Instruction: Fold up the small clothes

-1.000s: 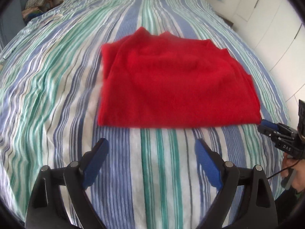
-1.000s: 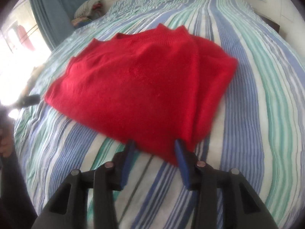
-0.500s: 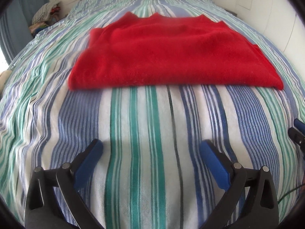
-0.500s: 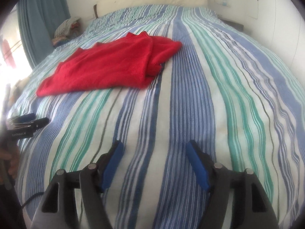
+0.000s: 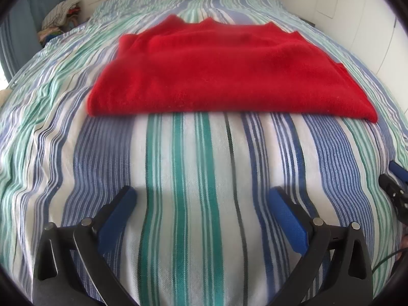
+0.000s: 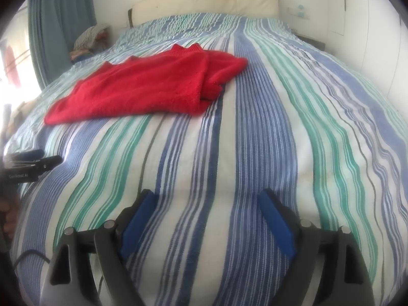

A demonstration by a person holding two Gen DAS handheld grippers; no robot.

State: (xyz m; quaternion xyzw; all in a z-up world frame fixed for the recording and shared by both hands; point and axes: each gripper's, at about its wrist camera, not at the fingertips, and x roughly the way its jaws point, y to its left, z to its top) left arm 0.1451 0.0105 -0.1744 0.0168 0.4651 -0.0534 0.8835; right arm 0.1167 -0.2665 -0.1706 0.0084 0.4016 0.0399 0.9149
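Observation:
A red knitted garment (image 5: pixel 224 68) lies folded flat on the striped bed cover (image 5: pixel 193 168); it also shows in the right wrist view (image 6: pixel 150 86), up and to the left. My left gripper (image 5: pixel 204 199) is open and empty, hanging above the bare cover well short of the garment's near edge. My right gripper (image 6: pixel 205 199) is open and empty, also back from the garment. The right gripper's tip shows at the right edge of the left wrist view (image 5: pixel 394 178); the left gripper shows at the left edge of the right wrist view (image 6: pixel 30 164).
A cream headboard (image 6: pixel 204 2) stands at the far end of the bed. A pile of clothes (image 6: pixel 90 38) sits beside the bed at the far left, next to a blue curtain (image 6: pixel 58 25). White cupboard doors (image 5: pixel 369 12) run along the right.
Both grippers have pulled back from the red garment toward the foot of the bed. The right gripper, nearly closed at the garment's corner a second ago, now stands wide open.

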